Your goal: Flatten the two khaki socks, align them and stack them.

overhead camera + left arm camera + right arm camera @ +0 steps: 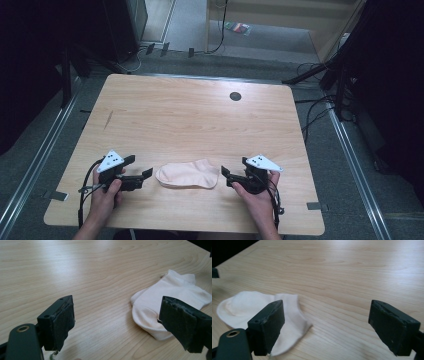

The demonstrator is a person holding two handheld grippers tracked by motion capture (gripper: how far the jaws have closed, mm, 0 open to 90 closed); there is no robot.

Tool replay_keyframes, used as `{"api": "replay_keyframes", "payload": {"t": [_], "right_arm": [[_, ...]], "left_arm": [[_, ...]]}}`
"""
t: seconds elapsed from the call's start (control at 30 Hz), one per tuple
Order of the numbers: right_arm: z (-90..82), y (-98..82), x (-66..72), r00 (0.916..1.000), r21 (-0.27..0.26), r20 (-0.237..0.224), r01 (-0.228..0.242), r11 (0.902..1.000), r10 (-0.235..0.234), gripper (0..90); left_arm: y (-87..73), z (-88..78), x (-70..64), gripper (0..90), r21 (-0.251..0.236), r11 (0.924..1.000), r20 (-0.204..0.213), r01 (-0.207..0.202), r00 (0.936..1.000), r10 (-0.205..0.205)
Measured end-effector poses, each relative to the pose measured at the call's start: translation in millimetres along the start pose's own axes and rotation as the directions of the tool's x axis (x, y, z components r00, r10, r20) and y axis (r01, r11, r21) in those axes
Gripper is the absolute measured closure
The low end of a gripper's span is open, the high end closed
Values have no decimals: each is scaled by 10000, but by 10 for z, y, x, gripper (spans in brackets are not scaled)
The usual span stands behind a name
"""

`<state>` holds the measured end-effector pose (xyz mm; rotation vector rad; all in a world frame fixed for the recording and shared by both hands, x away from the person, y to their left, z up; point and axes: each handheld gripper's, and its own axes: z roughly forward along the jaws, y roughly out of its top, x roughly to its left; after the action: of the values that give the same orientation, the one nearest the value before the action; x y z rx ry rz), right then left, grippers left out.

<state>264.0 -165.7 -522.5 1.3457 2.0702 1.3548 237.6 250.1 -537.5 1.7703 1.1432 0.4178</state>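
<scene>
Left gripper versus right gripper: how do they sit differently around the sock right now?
The left gripper sits off the sock's rounded, folded end, while the right gripper sits off its narrower end. In their own views, the left gripper has the sock behind its right-hand jaw, the right gripper behind its left-hand jaw. Both are open, holding nothing, over the table.

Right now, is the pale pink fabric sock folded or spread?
Folded: the pale pink fabric sock lies doubled flat on the wooden table, layered edges visible.

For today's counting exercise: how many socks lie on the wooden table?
1. A pale sock lies flat near the table's front edge, between the open left gripper and open right gripper. A second folded inside cannot be excluded.
</scene>
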Motion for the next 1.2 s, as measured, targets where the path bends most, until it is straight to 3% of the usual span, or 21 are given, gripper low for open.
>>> {"api": "replay_keyframes", "payload": {"t": [0.4, 0.63, 1.07, 1.2], "right_arm": [[-208, -42, -292, 9968, -221, 679, -398, 9990, 412, 133], [-321, -132, -474, 9952, -310, 925, -297, 9991, 325, 133], [-605, -362, -835, 9809, -152, 1733, -868, 9961, 881, 133], [-682, -425, -920, 9779, -78, 1908, -862, 9962, 861, 133]], "left_arm": [[-133, -222, 270, 136, 106, 9997, -766, 205, 9969, -197], [-212, -318, 370, 136, 196, 9994, -1152, 276, 9930, -252], [-300, -523, 557, 136, 172, 9988, -1781, 457, 9831, -419], [-326, -583, 605, 136, 174, 9988, -2009, 462, 9787, -418]]}}
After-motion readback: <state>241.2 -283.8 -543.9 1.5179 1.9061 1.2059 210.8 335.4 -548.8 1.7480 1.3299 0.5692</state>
